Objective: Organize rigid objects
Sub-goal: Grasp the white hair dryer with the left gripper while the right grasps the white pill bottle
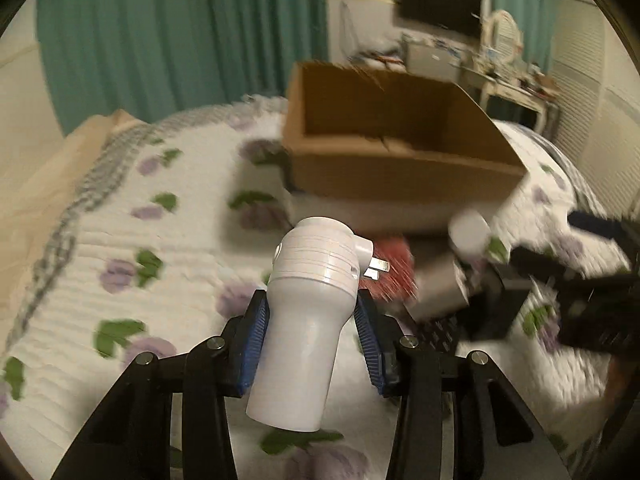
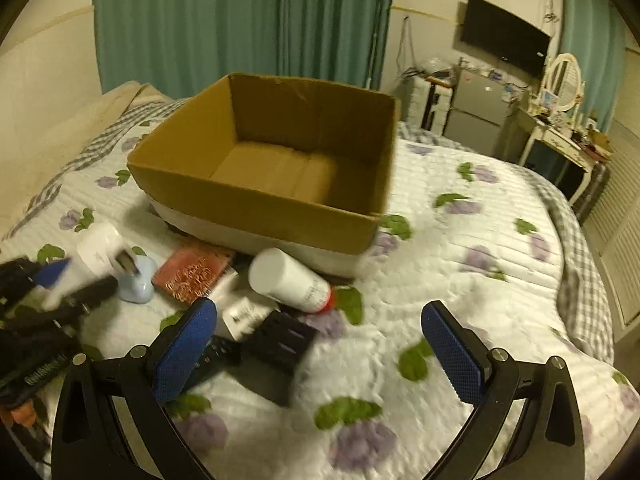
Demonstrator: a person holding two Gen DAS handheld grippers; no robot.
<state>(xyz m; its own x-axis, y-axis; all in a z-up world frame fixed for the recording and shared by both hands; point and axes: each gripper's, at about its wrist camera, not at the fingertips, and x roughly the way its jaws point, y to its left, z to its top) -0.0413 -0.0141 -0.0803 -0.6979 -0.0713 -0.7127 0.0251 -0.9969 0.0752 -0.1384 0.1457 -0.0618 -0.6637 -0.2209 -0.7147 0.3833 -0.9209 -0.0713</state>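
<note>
Left wrist view: left gripper [image 1: 310,332] is grasping a white plug-in device [image 1: 310,308] around its narrow body, both blue pads [image 1: 253,344] pressing its sides; the wider head is sticking out past the fingertips with 2 metal prongs [image 1: 378,270] pointing right; device is sitting clear of the floral quilt [image 1: 120,240]; open cardboard box [image 1: 400,152] is standing on the quilt beyond it; a red item [image 1: 394,276], blurred, is lying just behind the prongs; the right gripper [image 1: 592,280] is showing at the right edge, blurred.

Right wrist view: right gripper [image 2: 320,344] is hanging with its fingers spread wide, nothing between them, over bare quilt [image 2: 460,280]; the box [image 2: 260,200] is sitting ahead, inside looking empty; a white bottle with red cap [image 2: 290,280] is lying on its side just in front of the box; a red comb-like item [image 2: 192,276], a pale blue object [image 2: 140,280], a small white carton [image 2: 244,316] and a black slotted piece [image 2: 280,340] are clustering at the left; the left gripper [image 2: 72,280] with the white device [image 2: 100,256] is showing blurred at the far left.
</note>
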